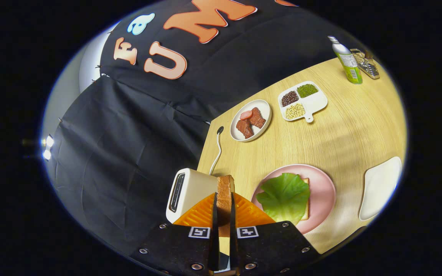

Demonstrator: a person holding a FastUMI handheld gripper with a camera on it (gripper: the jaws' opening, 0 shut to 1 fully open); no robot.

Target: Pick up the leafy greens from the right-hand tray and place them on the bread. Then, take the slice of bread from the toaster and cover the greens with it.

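My gripper [224, 199] is shut on a slice of bread [225, 193], held on edge between the two orange fingers [202, 212]. The white toaster [190, 191] stands just beyond the left finger, and the slice is lifted out of it. To the right of the fingers a pink plate [322, 191] carries another bread slice [305, 209] with the leafy greens [285, 197] lying on top of it. The view is tilted, so the table slopes.
A white tray [382, 188] lies right of the pink plate. Farther off are a white plate of meat pieces [251, 120], a divided dish of beans [302, 100], a green bottle [348, 61] and a wire rack [366, 63]. The toaster's cord [217, 149] runs along the table edge.
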